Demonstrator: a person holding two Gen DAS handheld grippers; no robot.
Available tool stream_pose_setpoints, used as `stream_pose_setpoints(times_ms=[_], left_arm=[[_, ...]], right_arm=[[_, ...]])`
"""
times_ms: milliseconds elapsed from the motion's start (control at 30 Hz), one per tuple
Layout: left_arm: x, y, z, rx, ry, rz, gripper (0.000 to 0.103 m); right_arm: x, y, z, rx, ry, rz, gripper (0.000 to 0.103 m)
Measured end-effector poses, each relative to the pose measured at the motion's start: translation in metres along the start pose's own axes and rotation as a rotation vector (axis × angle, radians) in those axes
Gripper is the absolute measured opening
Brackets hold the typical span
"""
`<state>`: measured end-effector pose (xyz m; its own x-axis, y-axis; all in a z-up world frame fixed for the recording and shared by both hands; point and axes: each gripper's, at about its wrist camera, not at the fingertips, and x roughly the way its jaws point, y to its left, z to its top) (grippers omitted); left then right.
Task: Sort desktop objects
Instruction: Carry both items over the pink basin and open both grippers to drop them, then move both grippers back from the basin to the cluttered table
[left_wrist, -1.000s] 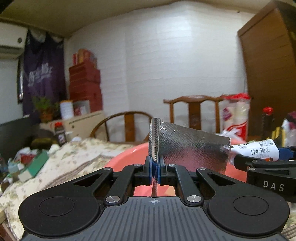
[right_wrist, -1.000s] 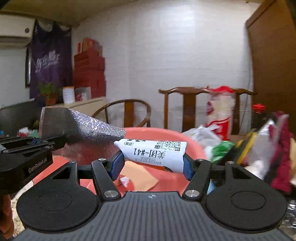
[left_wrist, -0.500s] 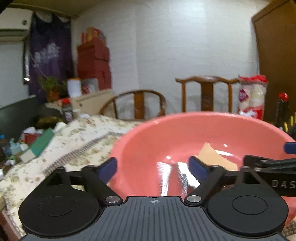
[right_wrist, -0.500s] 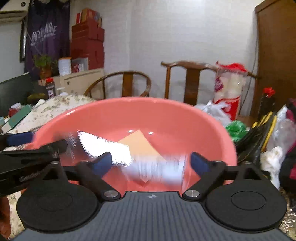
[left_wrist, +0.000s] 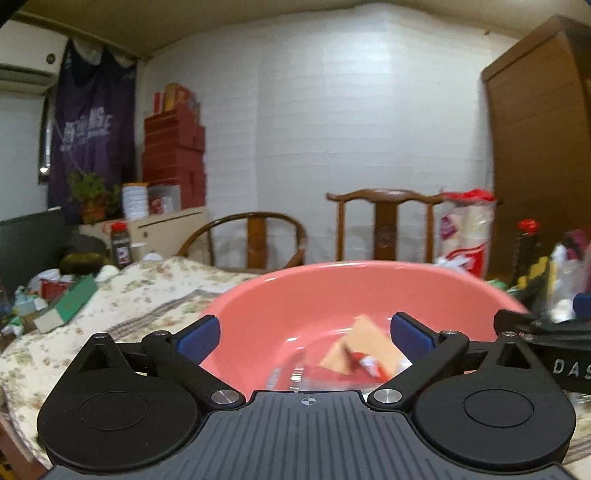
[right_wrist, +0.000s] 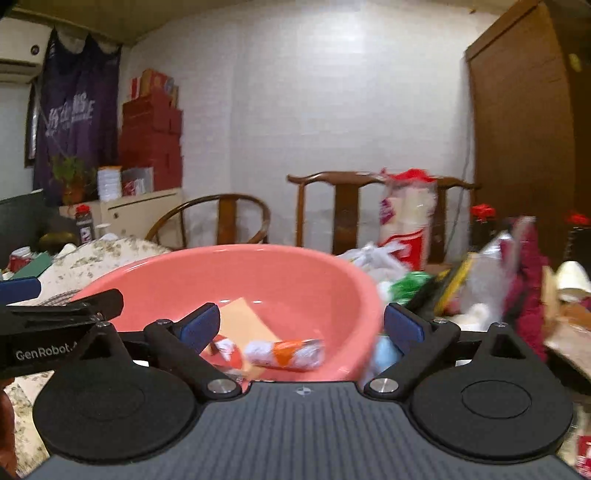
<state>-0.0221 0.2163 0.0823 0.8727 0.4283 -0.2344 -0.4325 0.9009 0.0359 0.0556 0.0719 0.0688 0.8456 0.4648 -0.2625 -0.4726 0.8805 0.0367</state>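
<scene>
A large pink basin (left_wrist: 332, 291) stands right in front of both grippers; it also shows in the right wrist view (right_wrist: 280, 273). Inside lie an orange-tan paper (right_wrist: 245, 317), a white and orange tube (right_wrist: 284, 352) and a blurred silver packet (left_wrist: 291, 373). My left gripper (left_wrist: 304, 334) is open and empty over the basin's near rim. My right gripper (right_wrist: 301, 326) is open and empty over the basin's right part. Each gripper shows at the edge of the other's view.
A floral cloth (left_wrist: 122, 302) covers the table left of the basin, with a green box (left_wrist: 74, 301) and clutter beyond. Bags, bottles and packets (right_wrist: 487, 273) crowd the right side. Two wooden chairs (left_wrist: 384, 229) stand behind the table.
Both grippers have opened. The silver packet left the left gripper and the white tube left the right gripper; both now lie in the basin. The right gripper's view shifted right.
</scene>
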Motion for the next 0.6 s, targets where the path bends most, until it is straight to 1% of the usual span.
stream_pose_setpoints(times_ms=[100,200,267,433,600], left_arm=[[-0.014,-0.020,-0.005,-0.005,-0.012,-0.058,0.103],[-0.028,-0.045,-0.015,0.011,-0.023,-0.124,0.103],[-0.035,-0.064,-0.023,0.029,-0.027,-0.163,0.103],[-0.041,-0.111,-0.042,0.070,-0.010,-0.269,0.103],[-0.040,-0.161,-0.063,0.147,-0.002,-0.360,0.103]], right_arm=[[-0.018,-0.019,-0.009,0.022,-0.017,-0.053,0.098],[-0.036,-0.039,-0.024,0.038,-0.030,-0.113,0.098],[-0.049,-0.053,-0.036,0.039,-0.038,-0.168,0.098],[-0.077,-0.091,-0.064,0.046,-0.034,-0.294,0.098],[-0.100,-0.129,-0.090,0.040,-0.025,-0.419,0.098]])
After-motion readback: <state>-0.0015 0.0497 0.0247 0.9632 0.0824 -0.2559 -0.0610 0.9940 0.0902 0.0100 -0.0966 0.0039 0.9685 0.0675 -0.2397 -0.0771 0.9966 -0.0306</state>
